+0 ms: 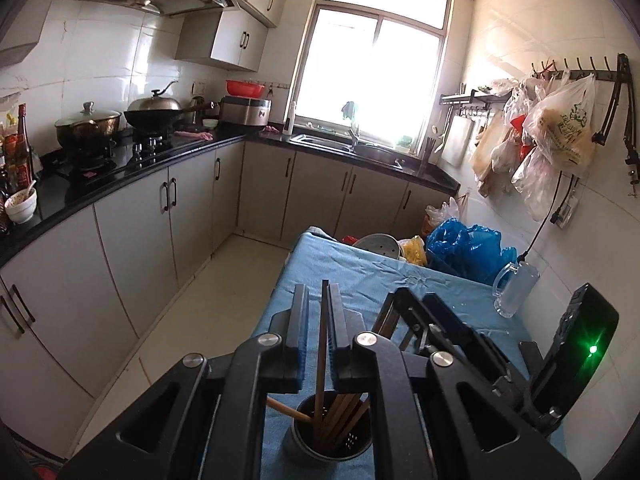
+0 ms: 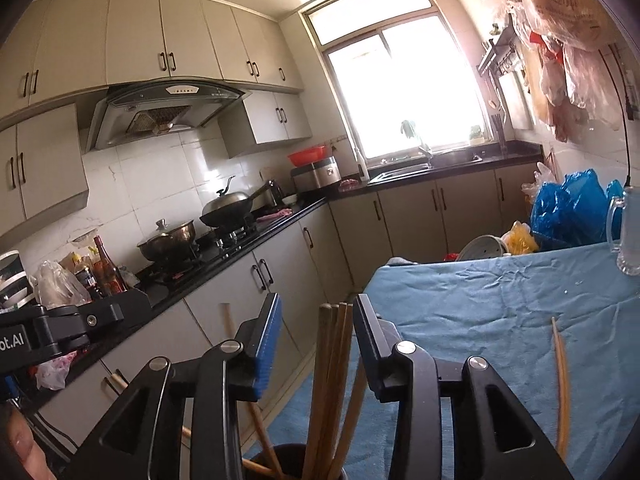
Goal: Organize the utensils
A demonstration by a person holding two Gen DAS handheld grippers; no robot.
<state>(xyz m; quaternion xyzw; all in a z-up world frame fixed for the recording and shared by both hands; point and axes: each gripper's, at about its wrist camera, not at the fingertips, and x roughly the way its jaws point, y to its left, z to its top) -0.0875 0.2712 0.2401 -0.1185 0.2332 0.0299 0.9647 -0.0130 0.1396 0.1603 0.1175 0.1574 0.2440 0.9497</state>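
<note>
A dark metal utensil holder point(image 1: 298, 444) stands on the blue-clothed table point(image 1: 360, 276), close under both grippers, with several wooden chopsticks in it. My left gripper point(image 1: 318, 292) is slightly open around one upright chopstick point(image 1: 322, 340), which leans on the right pad with a gap to the left pad. My right gripper point(image 2: 317, 300) is open around a bundle of chopsticks point(image 2: 334, 344) whose lower ends sit in the holder point(image 2: 288, 454); neither pad touches them. Another chopstick point(image 2: 229, 320) leans left out of the holder. A pair of chopsticks point(image 2: 562, 380) lies on the cloth to the right.
A glass mug point(image 1: 514, 290) stands at the table's right side by the wall. A blue plastic bag point(image 1: 464, 244), a yellow bag and a round lid sit beyond the far end. Black kitchen counter point(image 1: 120, 176) with pots and bottles runs along the left across a floor aisle.
</note>
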